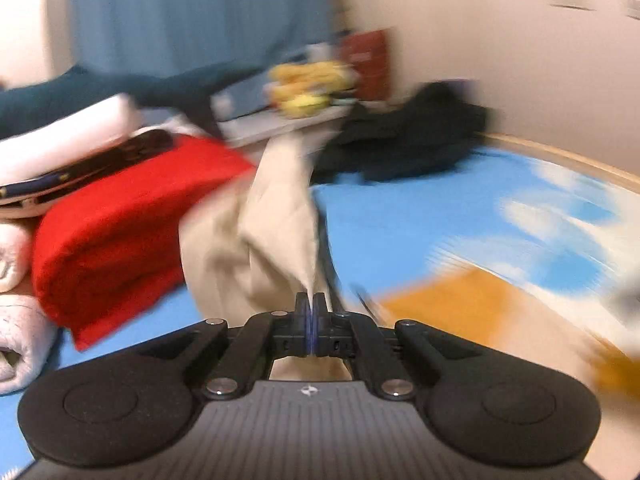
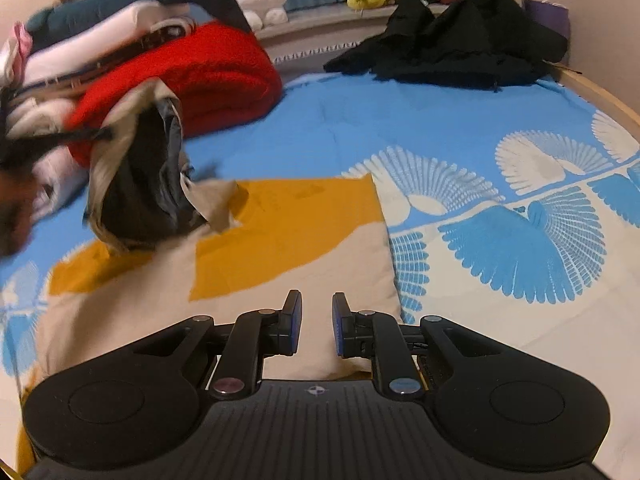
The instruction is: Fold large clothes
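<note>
Left claw (image 1: 311, 308) clamping beige garment (image 1: 276, 216)

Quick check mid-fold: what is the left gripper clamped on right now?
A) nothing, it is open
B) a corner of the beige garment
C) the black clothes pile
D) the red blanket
B: in the left wrist view the left gripper has its fingers closed together on a pinch of the beige garment, which rises from them, while the red blanket lies apart to the side.
</note>
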Available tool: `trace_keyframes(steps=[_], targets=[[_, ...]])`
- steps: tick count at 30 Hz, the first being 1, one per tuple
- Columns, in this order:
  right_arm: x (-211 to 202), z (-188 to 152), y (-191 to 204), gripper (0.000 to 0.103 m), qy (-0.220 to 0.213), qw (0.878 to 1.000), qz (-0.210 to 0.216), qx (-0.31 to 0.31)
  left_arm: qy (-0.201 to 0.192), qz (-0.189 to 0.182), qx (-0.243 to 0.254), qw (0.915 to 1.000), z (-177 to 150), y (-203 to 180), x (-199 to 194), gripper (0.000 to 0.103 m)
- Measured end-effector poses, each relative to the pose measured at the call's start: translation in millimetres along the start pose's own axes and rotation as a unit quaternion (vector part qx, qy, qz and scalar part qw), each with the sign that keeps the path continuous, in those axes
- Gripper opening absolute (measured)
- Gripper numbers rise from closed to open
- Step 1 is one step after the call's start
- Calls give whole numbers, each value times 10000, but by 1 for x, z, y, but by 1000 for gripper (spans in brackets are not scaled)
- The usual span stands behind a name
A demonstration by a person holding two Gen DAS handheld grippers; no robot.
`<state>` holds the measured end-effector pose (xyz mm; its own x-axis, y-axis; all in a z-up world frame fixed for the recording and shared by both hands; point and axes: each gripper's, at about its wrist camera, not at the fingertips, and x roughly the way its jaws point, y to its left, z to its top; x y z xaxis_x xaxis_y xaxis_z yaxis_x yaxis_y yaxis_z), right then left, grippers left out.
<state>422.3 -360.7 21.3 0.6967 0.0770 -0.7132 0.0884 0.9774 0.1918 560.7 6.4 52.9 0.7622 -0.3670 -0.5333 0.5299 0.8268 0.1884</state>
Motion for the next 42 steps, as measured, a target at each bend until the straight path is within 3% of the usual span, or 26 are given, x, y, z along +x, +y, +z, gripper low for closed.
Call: trace_keyframes(steps=[2, 3, 4, 6, 8, 10, 12, 15, 16, 18, 19, 20, 22, 24, 28, 30, 31, 33, 34, 35, 36, 38, 40, 42], targets=[[-10, 2, -1, 18, -166, 9997, 156, 111, 496, -166, 356, 9980, -48, -30, -37, 3], [-16, 2, -1, 21, -269, 9992, 258, 159, 860, 50, 437, 9953, -75, -42, -53, 7], [-21, 2, -1, 24, -380, 9984, 366, 197, 1112, 264, 221, 9932, -92, -45, -65, 7], [-27, 2, -1, 38, -550, 9969, 498, 262, 1272, 608, -850, 9864, -113, -38, -96, 7], [-31, 3, 0, 40, -625, 9955, 618, 365, 1063, 951, -2111, 9670, -121, -28, -126, 10], [-31, 3, 0, 41, -630, 9936, 793, 505, 704, 1134, -3174, 9389, -130, -18, -144, 17], [-27, 1, 3, 41, -564, 9919, 943, 636, 393, 1220, -3900, 9118, -143, -15, -146, 19], [-13, -4, 12, 41, -325, 9910, 1077, 732, 715, 1115, -4439, 8862, -153, -8, -114, 19], [-7, -7, 14, 41, -215, 9897, 1171, 790, 718, 953, -4576, 8811, -153, -4, -103, 21], [4, -14, 21, 41, 66, 9863, 1345, 957, 805, 813, -4777, 8710, -157, 11, -83, 31], [9, -17, 24, 41, 199, 9841, 1440, 1018, 857, 788, -4931, 8621, -162, 12, -78, 37], [15, -19, 29, 42, 321, 9817, 1544, 1069, 920, 731, -5109, 8515, -170, 17, -72, 39], [24, -24, 40, 45, 481, 9768, 1726, 1177, 1047, 604, -5590, 8203, -185, 26, -56, 44], [34, -29, 51, 46, 607, 9735, 1804, 1269, 1006, 438, -5958, 7956, -196, 32, -50, 54], [53, -40, 72, 46, 903, 9678, 1965, 1285, 1106, 381, -6214, 7747, -207, 35, -36, 54], [59, -46, 81, 46, 1019, 9660, 2013, 1260, 1064, 307, -6222, 7750, -206, 33, -34, 47], [61, -48, 86, 46, 1040, 9663, 2011, 1228, 1049, 285, -6198, 7772, -205, 33, -33, 34], [61, -48, 93, 40, 931, 9709, 1898, 1122, 991, 230, -6067, 7884, -200, 31, -31, 17], [60, -47, 96, 32, 871, 9718, 1926, 1049, 934, 227, -5924, 7999, -193, 29, -31, 7], [58, -46, 97, 15, 830, 9705, 2040, 981, 890, 284, -5745, 8132, -188, 28, -31, 2], [56, -45, 98, 9, 796, 9689, 2142, 949, 808, 391, -5534, 8281, -181, 26, -34, 1], [49, -41, 97, 3, 604, 9673, 2259, 977, 442, 486, -5187, 8524, -166, 25, -45, 1], [36, -36, 93, 2, 185, 9671, 2300, 1069, -21, 501, -4973, 8661, -154, 23, -59, 1], [24, -32, 88, 2, -190, 9629, 2381, 1253, -124, 642, -4731, 8786, -148, 20, -61, 1]])
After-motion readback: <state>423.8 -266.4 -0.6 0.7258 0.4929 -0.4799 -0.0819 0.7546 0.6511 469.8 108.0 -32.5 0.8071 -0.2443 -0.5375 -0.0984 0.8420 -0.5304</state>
